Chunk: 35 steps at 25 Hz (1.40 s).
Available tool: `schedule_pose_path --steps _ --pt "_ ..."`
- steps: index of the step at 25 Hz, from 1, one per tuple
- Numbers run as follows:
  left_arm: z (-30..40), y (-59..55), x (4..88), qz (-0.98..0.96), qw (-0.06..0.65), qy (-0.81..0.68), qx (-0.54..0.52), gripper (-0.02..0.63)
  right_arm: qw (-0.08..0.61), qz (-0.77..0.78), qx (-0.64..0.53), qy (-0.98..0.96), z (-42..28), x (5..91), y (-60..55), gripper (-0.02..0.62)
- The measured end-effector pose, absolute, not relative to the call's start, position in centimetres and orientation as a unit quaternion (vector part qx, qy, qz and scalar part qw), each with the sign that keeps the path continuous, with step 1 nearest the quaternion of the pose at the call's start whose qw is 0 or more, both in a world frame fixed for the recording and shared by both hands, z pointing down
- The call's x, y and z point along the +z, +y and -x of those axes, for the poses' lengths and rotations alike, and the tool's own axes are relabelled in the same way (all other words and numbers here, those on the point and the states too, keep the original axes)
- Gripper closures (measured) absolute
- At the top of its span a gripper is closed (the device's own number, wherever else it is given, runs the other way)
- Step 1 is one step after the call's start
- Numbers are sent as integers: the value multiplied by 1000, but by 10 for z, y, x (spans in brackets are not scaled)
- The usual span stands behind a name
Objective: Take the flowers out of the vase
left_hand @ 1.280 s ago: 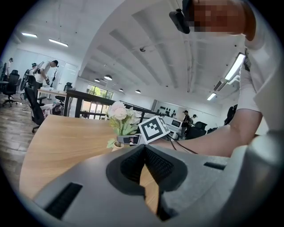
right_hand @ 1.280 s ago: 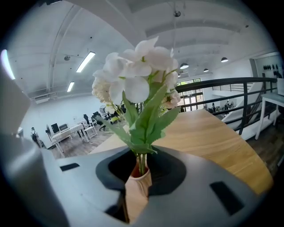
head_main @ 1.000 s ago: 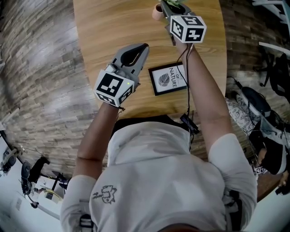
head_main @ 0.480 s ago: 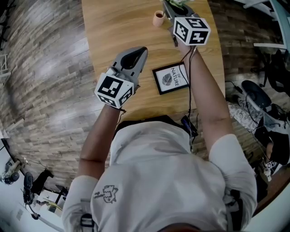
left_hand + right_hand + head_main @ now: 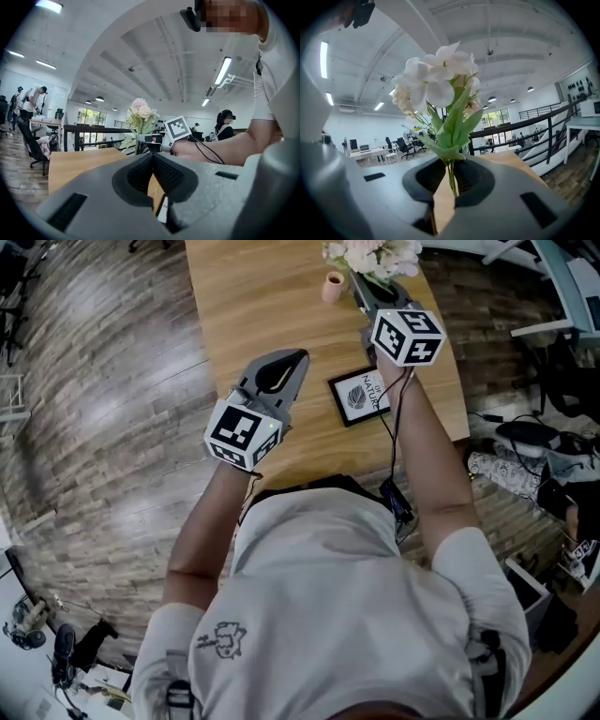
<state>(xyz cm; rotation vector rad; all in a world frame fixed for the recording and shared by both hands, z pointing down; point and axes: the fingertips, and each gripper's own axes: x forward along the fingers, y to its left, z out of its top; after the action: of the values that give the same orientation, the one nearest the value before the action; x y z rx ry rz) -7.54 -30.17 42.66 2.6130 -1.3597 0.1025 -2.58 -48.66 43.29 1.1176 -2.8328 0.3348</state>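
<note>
Lifted above the vase [image 5: 333, 285], probably clear of it: flowers [image 5: 440, 89] clenched by the stems in right gripper [image 5: 451, 180], jaws just closing tighter; left gripper [image 5: 153, 159] clenched, empty.

Both bare arms reach forward over the worktop, the right arm [image 5: 427, 456] stretched further than the left arm [image 5: 202, 531]. The left claw [image 5: 292, 360] points ahead, roughly level, its jaws together and empty. The right claw [image 5: 451, 183] has just been closing its jaws, which pinch the flower stems [image 5: 450, 174].
</note>
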Motion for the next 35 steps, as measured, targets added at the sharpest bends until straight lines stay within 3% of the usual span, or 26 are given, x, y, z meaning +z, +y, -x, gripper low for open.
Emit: schedule_pose_path --steps 10,21,35 --pt "98 -219 402 -901 68 -427 19 601 34 -364 101 -925 36 411 -352 543" --pt "105 -150 409 -909 92 -406 11 601 40 -368 118 -922 26 416 -245 545" --pt "52 -139 397 -905 95 -415 -4 601 40 -332 116 -935 -32 397 -193 545"
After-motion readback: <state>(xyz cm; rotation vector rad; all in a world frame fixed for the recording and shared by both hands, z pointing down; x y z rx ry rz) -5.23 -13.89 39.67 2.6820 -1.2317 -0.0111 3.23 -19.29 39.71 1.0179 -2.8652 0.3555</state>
